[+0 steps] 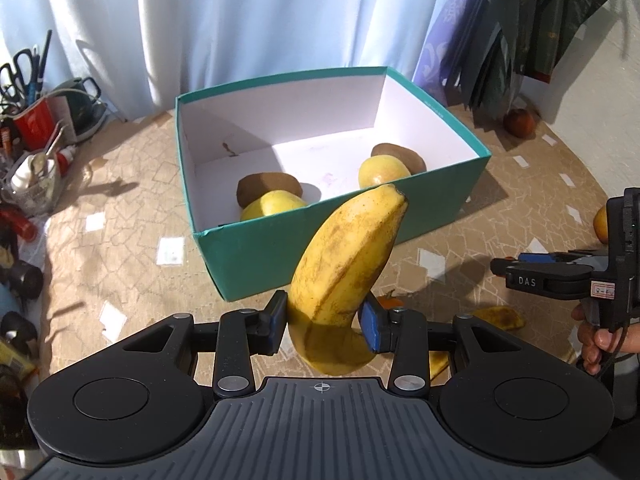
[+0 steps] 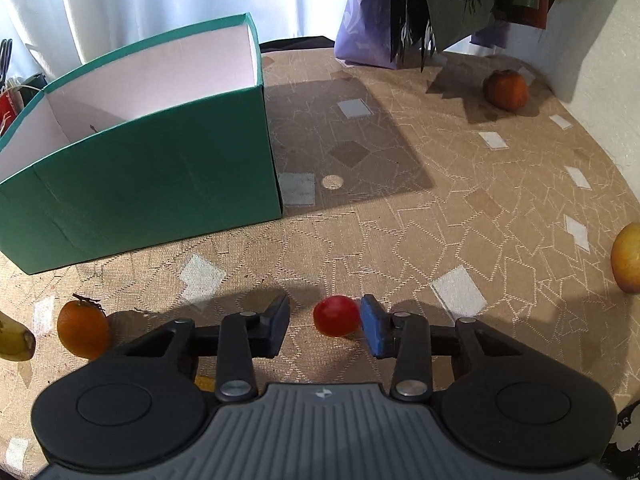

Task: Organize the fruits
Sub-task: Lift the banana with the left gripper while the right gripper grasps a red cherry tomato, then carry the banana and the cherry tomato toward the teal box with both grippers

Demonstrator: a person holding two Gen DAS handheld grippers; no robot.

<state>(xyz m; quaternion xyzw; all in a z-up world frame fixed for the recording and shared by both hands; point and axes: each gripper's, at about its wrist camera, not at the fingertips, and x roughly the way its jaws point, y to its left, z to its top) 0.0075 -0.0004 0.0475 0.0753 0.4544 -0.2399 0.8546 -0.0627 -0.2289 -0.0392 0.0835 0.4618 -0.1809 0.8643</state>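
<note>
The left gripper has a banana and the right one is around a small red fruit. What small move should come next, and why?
Probably close the right gripper fully on the small red fruit: only its right pad touches it and a gap shows at the left pad. The left gripper already clamps the banana, with the green box just ahead.

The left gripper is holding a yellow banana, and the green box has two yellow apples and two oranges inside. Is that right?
Not quite. In the left wrist view, the left gripper does hold the yellow banana, and the green cardboard box has two yellow apples, but the other two fruits are brown kiwis, not oranges.
</note>
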